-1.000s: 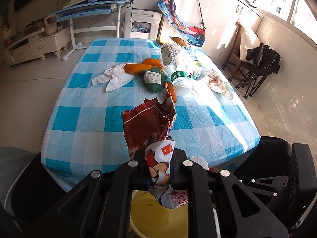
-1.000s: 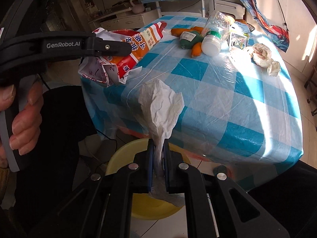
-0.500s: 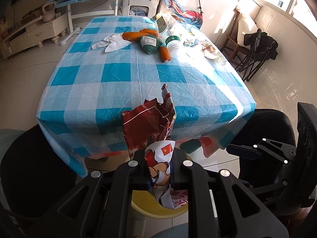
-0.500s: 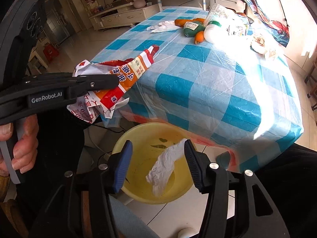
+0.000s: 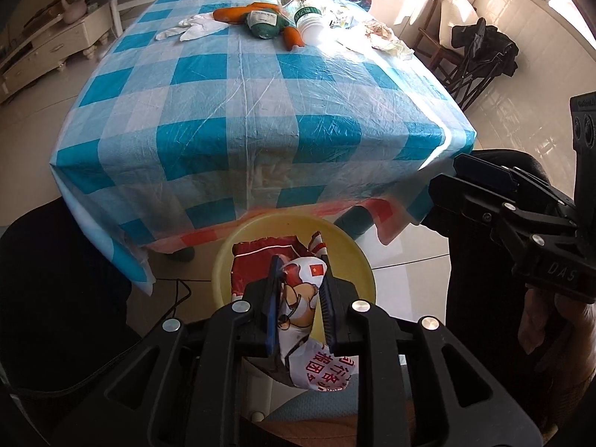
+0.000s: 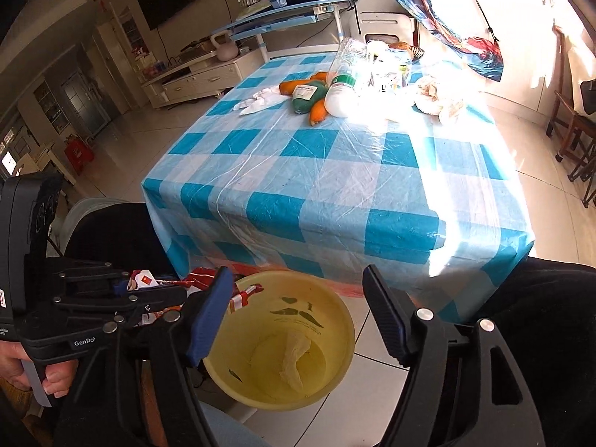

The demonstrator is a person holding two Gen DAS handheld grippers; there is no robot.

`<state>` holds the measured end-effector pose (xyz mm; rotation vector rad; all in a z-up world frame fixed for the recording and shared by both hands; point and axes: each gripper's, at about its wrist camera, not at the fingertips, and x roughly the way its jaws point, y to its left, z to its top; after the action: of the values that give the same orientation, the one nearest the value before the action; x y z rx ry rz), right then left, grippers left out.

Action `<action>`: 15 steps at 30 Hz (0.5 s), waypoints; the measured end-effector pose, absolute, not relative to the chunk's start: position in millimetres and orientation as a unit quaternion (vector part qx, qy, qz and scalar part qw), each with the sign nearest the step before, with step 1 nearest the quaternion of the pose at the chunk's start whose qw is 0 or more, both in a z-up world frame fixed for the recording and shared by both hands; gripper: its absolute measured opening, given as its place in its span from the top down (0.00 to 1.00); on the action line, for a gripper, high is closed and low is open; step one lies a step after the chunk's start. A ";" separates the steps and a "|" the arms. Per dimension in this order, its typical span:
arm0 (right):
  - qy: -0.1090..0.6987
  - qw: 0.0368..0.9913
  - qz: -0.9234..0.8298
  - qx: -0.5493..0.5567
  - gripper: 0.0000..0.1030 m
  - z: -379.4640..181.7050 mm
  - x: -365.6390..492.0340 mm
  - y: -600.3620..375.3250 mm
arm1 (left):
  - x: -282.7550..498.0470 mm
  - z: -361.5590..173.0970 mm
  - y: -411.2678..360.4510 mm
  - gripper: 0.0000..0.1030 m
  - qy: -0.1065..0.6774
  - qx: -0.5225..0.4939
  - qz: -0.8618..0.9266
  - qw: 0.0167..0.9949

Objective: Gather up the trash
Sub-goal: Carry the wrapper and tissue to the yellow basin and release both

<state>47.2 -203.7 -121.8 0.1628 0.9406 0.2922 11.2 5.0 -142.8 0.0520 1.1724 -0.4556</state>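
Note:
My left gripper [image 5: 298, 279] is shut on a red and white snack wrapper [image 5: 298, 298] and holds it over the yellow bin [image 5: 357, 257] on the floor by the table's near edge. My right gripper [image 6: 298, 298] is open and empty above the same yellow bin [image 6: 335, 320]. A white tissue [image 6: 294, 357] lies at the bottom of the bin. The left gripper [image 6: 141, 298] with the wrapper [image 6: 193, 279] shows at the left in the right wrist view. The right gripper [image 5: 484, 193] shows at the right in the left wrist view.
The table with a blue checked cloth [image 5: 260, 85] carries a white tissue [image 5: 193, 28], an orange and green toy [image 5: 264, 24], a plastic bottle [image 6: 344, 78] and crumpled wrappers [image 6: 436, 97] at its far end. A chair [image 5: 480, 59] stands at the right.
My left gripper has lowered the wrapper from the table edge to over the bin. My right gripper has opened and the white tissue has dropped into the bin.

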 end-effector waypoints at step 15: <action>0.419 0.896 0.128 0.078 0.27 -113.1 34.4 -201.9 | 7.3 -94.2 18.6 0.37 0.461 0.023 -0.182 0.869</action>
<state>34.4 -201.9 -113.1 0.1614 0.8680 0.2651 7.3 18.6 -94.2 0.0481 0.9638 -0.3804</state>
